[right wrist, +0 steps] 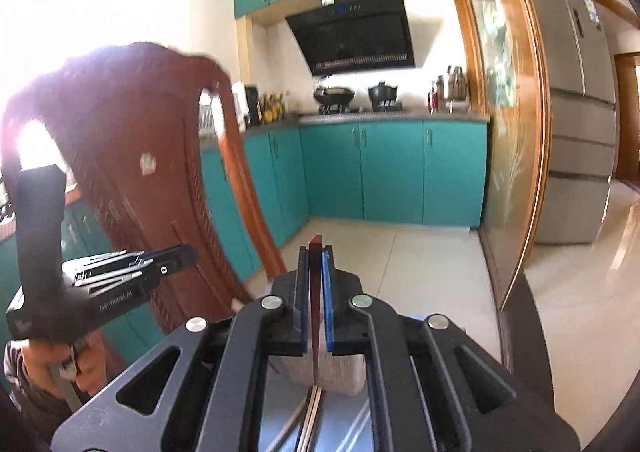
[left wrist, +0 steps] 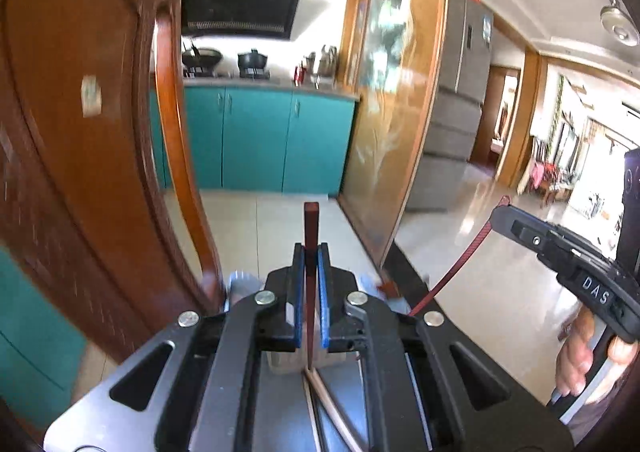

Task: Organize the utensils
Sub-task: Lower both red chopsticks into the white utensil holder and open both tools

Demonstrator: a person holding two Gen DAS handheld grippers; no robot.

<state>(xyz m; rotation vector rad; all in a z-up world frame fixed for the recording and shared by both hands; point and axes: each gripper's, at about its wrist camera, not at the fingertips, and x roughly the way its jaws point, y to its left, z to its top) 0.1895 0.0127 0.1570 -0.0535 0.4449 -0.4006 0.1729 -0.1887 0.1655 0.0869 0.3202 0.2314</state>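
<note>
The left gripper [left wrist: 311, 252] is clamping a dark red-brown square wooden chopstick [left wrist: 311, 228] between nearly closed blue pads at lower centre. The right gripper [right wrist: 315, 256] is pinching a matching red-brown chopstick [right wrist: 315, 292] likewise, lower centre. Both chopsticks are pointing up past the fingertips, before teal kitchen cabinets [right wrist: 384, 172].

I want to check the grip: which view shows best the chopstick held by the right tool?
The left wrist view: the right tool shows the whole red chopstick from the side. The right wrist view shows it only end-on, foreshortened.
</note>
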